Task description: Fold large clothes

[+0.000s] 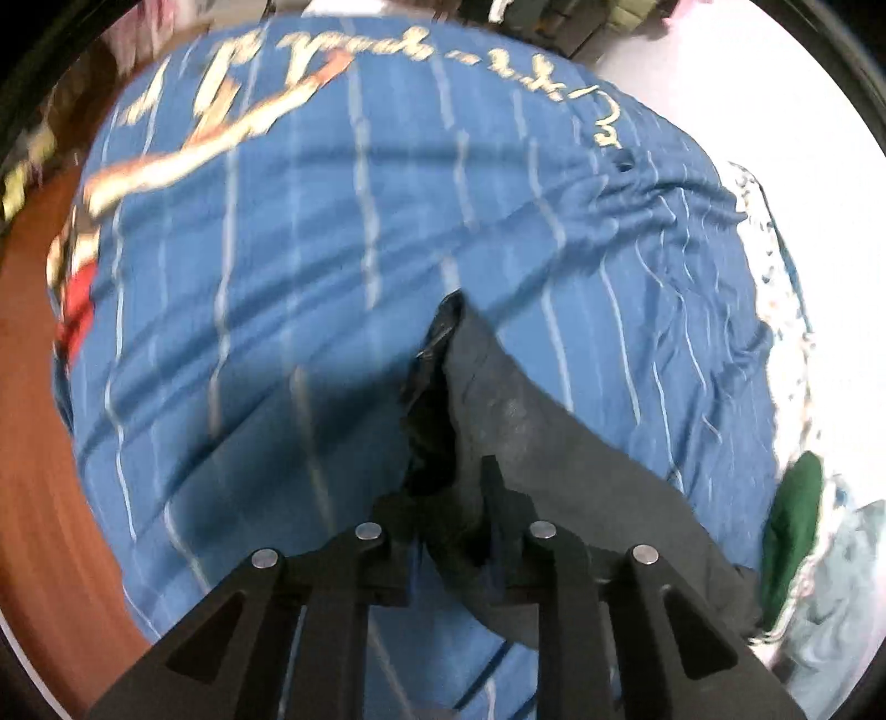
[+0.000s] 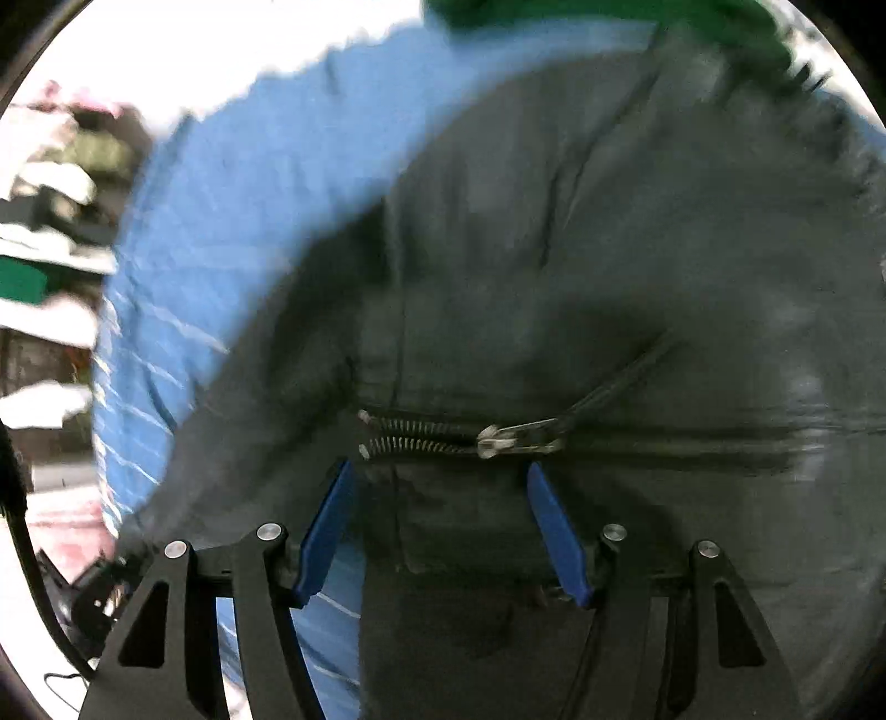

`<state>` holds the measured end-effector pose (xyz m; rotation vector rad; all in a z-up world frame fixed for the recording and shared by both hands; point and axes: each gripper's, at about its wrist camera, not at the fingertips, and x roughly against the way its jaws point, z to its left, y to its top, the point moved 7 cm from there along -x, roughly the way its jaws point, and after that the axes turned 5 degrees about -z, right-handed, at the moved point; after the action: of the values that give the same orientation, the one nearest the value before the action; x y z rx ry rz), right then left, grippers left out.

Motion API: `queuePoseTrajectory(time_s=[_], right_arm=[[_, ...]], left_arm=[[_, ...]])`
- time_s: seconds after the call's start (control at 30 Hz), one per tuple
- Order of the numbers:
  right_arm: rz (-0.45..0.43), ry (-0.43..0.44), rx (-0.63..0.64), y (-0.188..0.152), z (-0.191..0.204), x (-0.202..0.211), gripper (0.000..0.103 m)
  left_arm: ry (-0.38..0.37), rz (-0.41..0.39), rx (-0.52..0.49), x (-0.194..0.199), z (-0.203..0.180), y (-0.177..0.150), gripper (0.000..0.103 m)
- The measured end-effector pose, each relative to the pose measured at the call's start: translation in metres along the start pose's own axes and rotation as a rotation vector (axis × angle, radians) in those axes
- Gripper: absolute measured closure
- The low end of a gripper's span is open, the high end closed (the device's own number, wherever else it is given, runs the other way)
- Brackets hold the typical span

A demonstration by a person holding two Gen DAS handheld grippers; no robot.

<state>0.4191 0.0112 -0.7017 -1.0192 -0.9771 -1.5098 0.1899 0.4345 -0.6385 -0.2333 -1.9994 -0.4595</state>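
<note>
The left tongs (image 1: 451, 498) point steeply down with their jaws drawn close together, clenched on a fold of the dark grey garment (image 1: 515, 421). The cloth bunches between the fingers and rises from them as a narrow, crumpled ridge. That ridge lies across a blue cloth with thin pale stripes (image 1: 288, 310), which spreads wide beneath and bears cream lettering and a printed figure near its far edge. To the left of the blue cloth shows a reddish-brown surface (image 1: 33, 443); to the right, a white surface (image 1: 775, 111) and a green piece of fabric (image 1: 792, 520) beside other pale laundry.

The right tongs (image 2: 440, 520) are released: their blue pads (image 2: 326, 531) stand well apart, hovering just over the same dark grey garment (image 2: 609, 221) without pinching it. Just beyond the fingertips runs a metal zipper (image 2: 443, 435), partly undone, with its slider and pull tab lying towards the right. The garment covers most of the view, resting on the striped blue cloth (image 2: 210, 210), with green fabric (image 2: 609, 16) at the top edge. The view is blurred.
</note>
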Motion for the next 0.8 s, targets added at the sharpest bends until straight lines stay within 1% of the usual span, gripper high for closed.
queuePoseTrajectory(time_s=[0.03, 0.07, 0.1, 0.13, 0.17, 0.23, 0.3, 0.37, 0.43, 0.47, 0.5, 0.53, 0.57, 0.6, 0.67, 0.7, 0.77, 0.8], right_arm=[[0.000, -0.021, 0.022, 0.001, 0.004, -0.002, 0.033], [0.007, -0.024, 0.030, 0.001, 0.006, 0.000, 0.032], [0.004, -0.015, 0.028, 0.001, 0.007, 0.003, 0.032], [-0.004, 0.019, 0.019, -0.001, 0.006, 0.010, 0.032], [-0.004, 0.049, 0.007, -0.003, 0.005, 0.014, 0.032], [-0.005, 0.087, -0.035, -0.010, -0.003, 0.025, 0.032], [-0.004, 0.097, -0.059, -0.016, -0.010, 0.031, 0.032], [-0.012, 0.095, -0.077, -0.023, -0.016, 0.037, 0.032], [-0.023, 0.093, -0.088, -0.027, -0.021, 0.043, 0.032], [-0.029, 0.082, -0.091, -0.028, -0.023, 0.047, 0.032], [-0.035, 0.065, -0.092, -0.029, -0.025, 0.050, 0.032], [-0.049, 0.035, -0.087, -0.029, -0.026, 0.054, 0.032], [-0.062, 0.007, -0.080, -0.028, -0.026, 0.058, 0.031], [-0.080, -0.032, -0.070, -0.027, -0.027, 0.062, 0.028], [-0.123, -0.205, -0.013, -0.023, -0.034, 0.072, 0.023], [-0.136, -0.308, 0.024, -0.022, -0.037, 0.075, 0.021], [-0.171, -0.486, 0.108, -0.018, -0.037, 0.079, 0.021], [-0.189, -0.554, 0.146, -0.016, -0.036, 0.079, 0.021]], left_arm=[[-0.045, 0.015, 0.039, 0.007, 0.010, 0.000, 0.081], [-0.056, 0.019, 0.059, 0.020, 0.010, -0.013, 0.072], [-0.067, 0.020, 0.078, 0.027, 0.018, -0.016, 0.065], [-0.089, 0.017, 0.107, 0.035, 0.026, -0.022, 0.042], [-0.104, 0.012, 0.125, 0.037, 0.024, -0.033, 0.031], [-0.128, 0.010, 0.149, 0.038, 0.027, -0.044, 0.030], [-0.129, 0.038, 0.172, 0.021, 0.025, -0.053, 0.030], [-0.134, 0.037, 0.209, 0.002, 0.021, -0.051, 0.030], [-0.075, -0.012, 0.214, -0.011, 0.015, -0.039, 0.030], [-0.050, -0.035, 0.209, -0.012, 0.015, -0.032, 0.032], [-0.008, -0.064, 0.193, -0.012, 0.011, -0.024, 0.032], [0.020, -0.090, 0.174, -0.011, 0.008, -0.018, 0.039], [0.057, -0.134, 0.136, -0.006, 0.001, -0.009, 0.081], [0.094, -0.154, 0.090, -0.004, -0.006, -0.001, 0.092], [0.138, -0.191, -0.029, 0.006, -0.024, 0.012, 0.094], [0.154, -0.218, -0.098, 0.013, -0.036, 0.016, 0.094], [0.173, -0.267, -0.228, 0.029, -0.057, 0.021, 0.095], [0.181, -0.293, -0.288, 0.040, -0.067, 0.020, 0.095]])
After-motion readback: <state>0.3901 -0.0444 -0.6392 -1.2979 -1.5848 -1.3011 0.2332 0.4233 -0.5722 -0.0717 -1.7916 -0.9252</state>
